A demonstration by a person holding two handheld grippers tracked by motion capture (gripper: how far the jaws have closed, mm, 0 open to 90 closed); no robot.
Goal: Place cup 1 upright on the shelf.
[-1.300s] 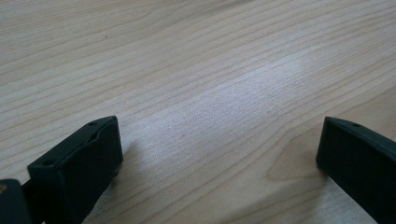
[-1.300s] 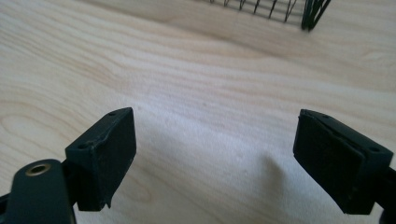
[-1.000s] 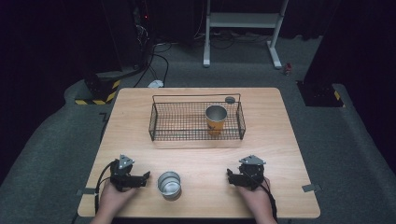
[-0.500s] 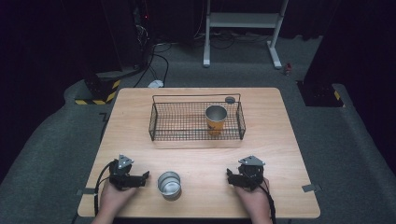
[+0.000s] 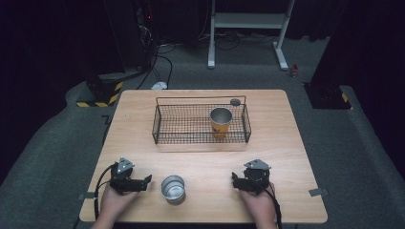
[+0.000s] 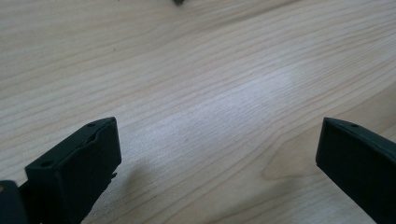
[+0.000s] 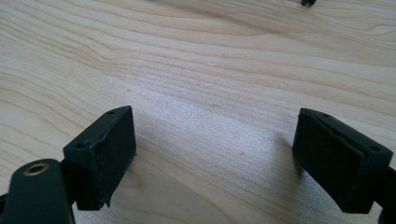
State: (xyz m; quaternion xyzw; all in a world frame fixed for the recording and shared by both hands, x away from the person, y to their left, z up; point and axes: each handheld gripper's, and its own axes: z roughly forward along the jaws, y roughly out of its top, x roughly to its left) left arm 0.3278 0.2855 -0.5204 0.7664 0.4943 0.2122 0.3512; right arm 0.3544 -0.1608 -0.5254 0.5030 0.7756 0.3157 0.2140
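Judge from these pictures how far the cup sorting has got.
Done: one cup stands upright in the wire basket. In hand: nothing; the left gripper and right gripper rest open on the table. Probably left: the steel cup between them.

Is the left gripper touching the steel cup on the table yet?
Apart. The high view shows bare wood between the left gripper and the steel cup; the left gripper view shows open jaws with nothing between them.
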